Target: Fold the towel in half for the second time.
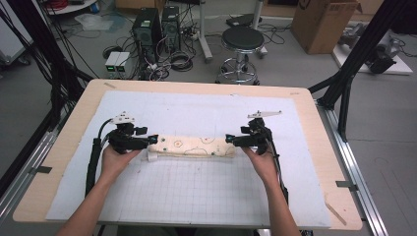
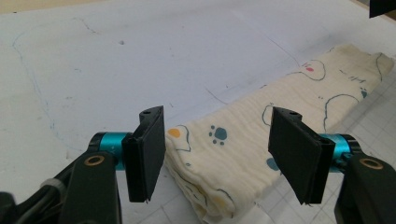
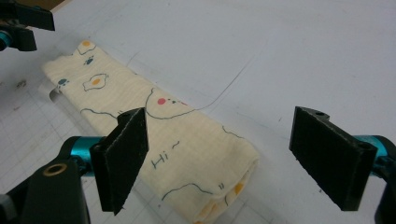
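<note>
A cream cloth (image 1: pixel 193 146) printed with eggs, paw prints and bear outlines lies folded into a long narrow strip across the middle of the white gridded mat (image 1: pixel 206 191). My left gripper (image 1: pixel 153 139) is at the strip's left end. In the left gripper view the cloth (image 2: pixel 261 140) lies between and just past the jaws of the left gripper (image 2: pixel 219 156), which stand wide apart without pressing it. My right gripper (image 1: pixel 230 139) is at the strip's right end. There the cloth (image 3: pixel 154 121) runs under the left jaw of the right gripper (image 3: pixel 224 156), and the jaws are open.
The mat covers a wooden table (image 1: pixel 314 103). Black frame posts (image 1: pixel 344 93) stand at the table's right and left sides. Beyond the far edge are a round stool (image 1: pixel 242 42), computer towers (image 1: pixel 147 29) with cables, and a cardboard box (image 1: pixel 324 24).
</note>
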`<move>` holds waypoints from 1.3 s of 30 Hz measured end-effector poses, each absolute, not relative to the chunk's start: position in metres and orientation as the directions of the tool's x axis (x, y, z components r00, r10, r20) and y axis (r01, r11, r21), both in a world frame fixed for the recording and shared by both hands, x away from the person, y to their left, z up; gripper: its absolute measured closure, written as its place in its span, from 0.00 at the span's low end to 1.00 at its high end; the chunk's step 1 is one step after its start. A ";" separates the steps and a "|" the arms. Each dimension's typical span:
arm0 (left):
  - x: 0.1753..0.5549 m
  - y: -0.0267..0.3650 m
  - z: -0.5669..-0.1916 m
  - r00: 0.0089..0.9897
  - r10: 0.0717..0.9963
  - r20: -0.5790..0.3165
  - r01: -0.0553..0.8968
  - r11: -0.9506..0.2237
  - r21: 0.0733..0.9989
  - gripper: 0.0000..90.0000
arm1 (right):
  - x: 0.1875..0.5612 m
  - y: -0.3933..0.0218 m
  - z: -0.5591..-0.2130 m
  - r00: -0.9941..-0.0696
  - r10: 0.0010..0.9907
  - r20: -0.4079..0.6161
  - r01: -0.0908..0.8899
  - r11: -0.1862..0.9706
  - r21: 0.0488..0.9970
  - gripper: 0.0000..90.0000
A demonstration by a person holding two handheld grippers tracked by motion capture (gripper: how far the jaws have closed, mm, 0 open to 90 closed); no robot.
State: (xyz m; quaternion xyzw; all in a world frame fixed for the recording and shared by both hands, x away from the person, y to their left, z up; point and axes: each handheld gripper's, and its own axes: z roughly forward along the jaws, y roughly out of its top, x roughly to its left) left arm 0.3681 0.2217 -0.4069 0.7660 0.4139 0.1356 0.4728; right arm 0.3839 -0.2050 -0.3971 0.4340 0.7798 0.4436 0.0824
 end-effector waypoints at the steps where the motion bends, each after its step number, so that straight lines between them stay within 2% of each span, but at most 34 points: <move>1: 0.368 0.222 -0.407 0.623 0.762 -0.179 0.504 -0.215 0.837 0.41 | 0.383 -0.205 -0.397 -0.610 0.750 0.257 0.604 0.229 0.763 0.21; 39: 0.333 0.238 -0.399 0.643 0.751 -0.150 0.471 -0.233 0.851 0.37 | 0.355 -0.217 -0.397 -0.611 0.759 0.226 0.578 0.233 0.782 0.14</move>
